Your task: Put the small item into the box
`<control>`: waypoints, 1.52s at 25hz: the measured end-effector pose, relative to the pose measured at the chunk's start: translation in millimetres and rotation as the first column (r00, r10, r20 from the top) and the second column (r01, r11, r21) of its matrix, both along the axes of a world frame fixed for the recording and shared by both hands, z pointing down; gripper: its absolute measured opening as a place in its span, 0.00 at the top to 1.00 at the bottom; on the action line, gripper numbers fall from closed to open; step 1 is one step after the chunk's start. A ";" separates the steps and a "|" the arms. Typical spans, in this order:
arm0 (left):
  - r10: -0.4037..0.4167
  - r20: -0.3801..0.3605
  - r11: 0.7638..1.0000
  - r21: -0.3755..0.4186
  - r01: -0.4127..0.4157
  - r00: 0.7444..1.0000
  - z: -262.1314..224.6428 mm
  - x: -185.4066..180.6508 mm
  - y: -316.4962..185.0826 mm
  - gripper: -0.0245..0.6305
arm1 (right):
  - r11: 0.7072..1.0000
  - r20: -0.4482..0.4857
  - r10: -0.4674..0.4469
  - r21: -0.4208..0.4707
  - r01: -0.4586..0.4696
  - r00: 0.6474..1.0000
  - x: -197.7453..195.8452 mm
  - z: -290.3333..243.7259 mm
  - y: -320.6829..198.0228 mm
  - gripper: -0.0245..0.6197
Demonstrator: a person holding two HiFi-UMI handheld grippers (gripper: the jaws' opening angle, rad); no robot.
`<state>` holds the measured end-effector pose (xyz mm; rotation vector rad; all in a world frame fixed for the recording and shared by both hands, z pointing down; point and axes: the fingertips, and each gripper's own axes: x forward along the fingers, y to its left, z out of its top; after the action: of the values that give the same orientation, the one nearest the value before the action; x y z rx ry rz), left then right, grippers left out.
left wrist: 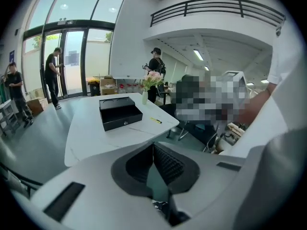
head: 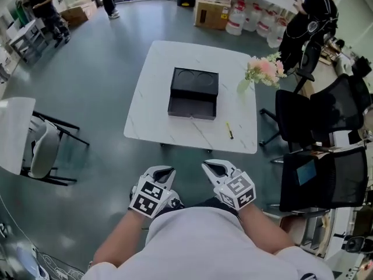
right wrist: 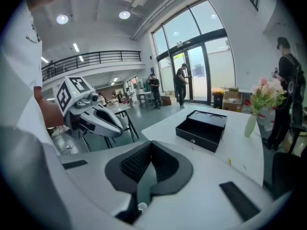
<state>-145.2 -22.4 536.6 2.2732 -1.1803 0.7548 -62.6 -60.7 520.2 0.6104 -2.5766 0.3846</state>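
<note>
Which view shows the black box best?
The head view: it looks down on the black box, showing its whole top and open compartment. The left gripper view shows it low and oblique; the right gripper view likewise, from a corner.

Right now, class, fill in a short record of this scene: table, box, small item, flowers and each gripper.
table: white, on a grey floor
box: black, open, near the table's middle
small item: yellow, lying on the table to the right of the box, apart from it
flowers: pink, in a vase at the table's far right edge
left gripper: jaws together, empty, short of the table
right gripper: jaws together, empty, short of the table
</note>
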 end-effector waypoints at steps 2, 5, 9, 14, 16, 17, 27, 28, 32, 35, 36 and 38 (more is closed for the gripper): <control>0.040 0.009 0.999 -0.014 -0.040 0.999 5.5 -7.2 -1.5 0.94 | 0.997 -0.035 0.079 -0.016 -0.080 0.996 7.7 9.4 -11.6 0.94; 0.067 -0.006 0.997 -0.022 -0.067 0.998 9.6 -11.6 -11.3 0.94 | 0.985 -0.069 0.164 -0.041 -0.167 0.984 20.6 18.9 -26.8 0.94; 0.098 -0.021 0.995 -0.017 -0.098 0.995 14.3 -8.5 -31.7 0.94 | 0.965 -0.141 0.255 -0.019 -0.260 0.957 44.7 33.7 -50.1 0.94; 0.100 -0.004 0.995 -0.018 -0.100 0.995 16.8 -12.9 -56.1 0.94 | 0.936 -0.207 0.340 -0.020 -0.352 0.917 76.9 57.6 -87.6 0.94; 0.092 0.021 0.996 -0.022 -0.092 0.996 18.5 -18.3 -67.3 0.94 | 0.925 -0.231 0.361 -0.033 -0.378 0.903 87.8 72.4 -106.2 0.94; 0.084 0.029 0.996 -0.027 -0.083 0.996 19.9 -21.5 -73.5 0.94 | 0.920 -0.243 0.370 -0.039 -0.390 0.897 92.8 80.5 -115.7 0.94; 0.061 0.021 0.995 -0.080 -0.059 0.998 22.6 -1.8 -167.5 0.94 | 0.912 -0.369 0.331 -0.112 -0.395 0.869 125.2 154.0 -190.1 0.92; 0.062 0.013 0.995 -0.081 -0.061 0.998 19.6 3.6 -176.9 0.94 | 0.914 -0.385 0.311 -0.129 -0.384 0.869 125.4 162.5 -194.4 0.82; 0.082 0.044 0.993 -0.088 -0.078 0.996 21.5 16.2 -204.0 0.94 | 0.920 -0.443 0.269 -0.146 -0.364 0.855 130.2 184.9 -213.2 0.76; 0.068 0.056 0.992 -0.114 -0.061 0.996 32.3 18.1 -217.6 0.94 | 0.918 -0.482 0.224 -0.187 -0.349 0.847 133.3 198.2 -219.0 0.77; 0.064 0.058 0.991 -0.121 -0.057 0.996 35.2 18.6 -222.2 0.94 | 0.917 -0.491 0.204 -0.207 -0.341 0.847 133.6 203.1 -219.2 0.77; 0.066 0.062 0.990 -0.128 -0.058 0.996 37.3 20.0 -231.1 0.94 | 0.913 -0.503 0.172 -0.242 -0.329 0.847 134.6 212.3 -219.9 0.79</control>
<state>-125.2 -253.5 573.9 2.2046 -1.0640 0.9085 72.0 -280.6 732.5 0.8133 -1.9157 0.6405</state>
